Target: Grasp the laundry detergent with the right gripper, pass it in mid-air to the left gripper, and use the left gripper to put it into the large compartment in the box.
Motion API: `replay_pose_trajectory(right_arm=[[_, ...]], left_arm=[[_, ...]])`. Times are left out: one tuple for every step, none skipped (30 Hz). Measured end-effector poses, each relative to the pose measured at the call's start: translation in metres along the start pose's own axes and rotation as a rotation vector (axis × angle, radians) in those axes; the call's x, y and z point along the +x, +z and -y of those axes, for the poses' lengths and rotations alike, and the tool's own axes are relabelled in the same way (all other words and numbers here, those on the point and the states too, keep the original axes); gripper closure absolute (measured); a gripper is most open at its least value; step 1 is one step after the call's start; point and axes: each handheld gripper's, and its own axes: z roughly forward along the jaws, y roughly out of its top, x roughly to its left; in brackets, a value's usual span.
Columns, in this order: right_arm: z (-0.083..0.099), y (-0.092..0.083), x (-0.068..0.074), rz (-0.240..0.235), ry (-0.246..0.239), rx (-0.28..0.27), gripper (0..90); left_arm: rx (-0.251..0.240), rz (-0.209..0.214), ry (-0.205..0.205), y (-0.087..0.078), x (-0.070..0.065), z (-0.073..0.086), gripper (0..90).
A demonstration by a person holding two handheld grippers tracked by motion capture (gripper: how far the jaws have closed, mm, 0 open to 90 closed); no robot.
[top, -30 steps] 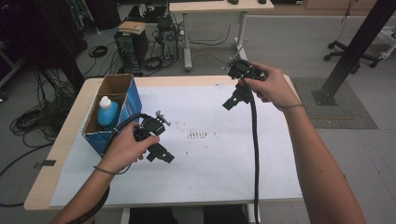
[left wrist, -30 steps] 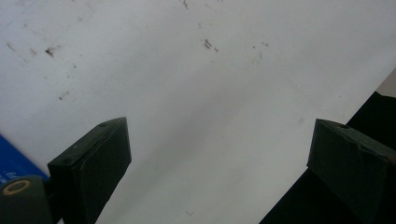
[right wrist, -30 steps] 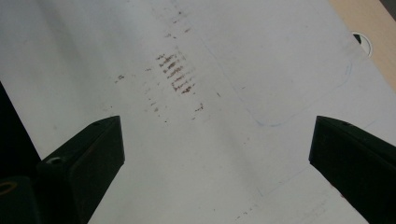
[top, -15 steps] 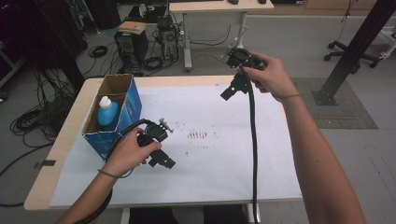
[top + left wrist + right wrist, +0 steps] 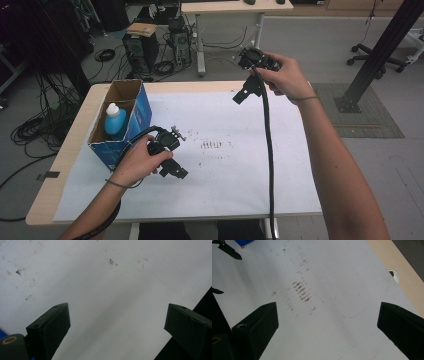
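Left tongs (image 5: 172, 167) sit low over the white sheet (image 5: 225, 165) on the table (image 5: 75, 145), just beside the open blue box (image 5: 142, 107) on its near right; jaws spread wide, nothing between them, as the left gripper view confirms. Right tongs (image 5: 245, 92) are held above the far edge of the sheet, well apart from the box, jaws likewise wide and empty in the right gripper view. A blue bottle with a white cap (image 5: 115, 120) stands upright inside the box. A patch of dark smudge marks (image 5: 212, 145) lies on the sheet between box and right tongs.
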Motion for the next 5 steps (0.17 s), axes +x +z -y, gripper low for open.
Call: replay_pose_trajectory(right_arm=[[0.0, 0.0, 0.0, 0.0, 0.0, 0.0, 3.6], [0.0001, -0.0001, 0.0, 0.0, -0.001, -0.001, 3.5], [0.0001, -0.0001, 0.0, 0.0, -0.001, -0.001, 3.5], [0.0013, -0.0013, 0.0004, 0.0, 0.002, -0.01, 3.5], [0.0013, -0.0013, 0.0004, 0.0, 0.002, -0.01, 3.5]], left_arm=[[-0.001, 0.0, 0.001, -0.0003, -0.0002, -0.0001, 6.6], [0.001, -0.002, 0.006, -0.0013, -0.001, -0.0007, 6.6], [0.001, -0.002, 0.006, -0.0013, -0.001, -0.0007, 6.6], [0.001, -0.002, 0.006, -0.0013, -0.001, -0.0007, 6.6], [0.001, -0.002, 0.006, -0.0013, -0.001, -0.0007, 6.6]])
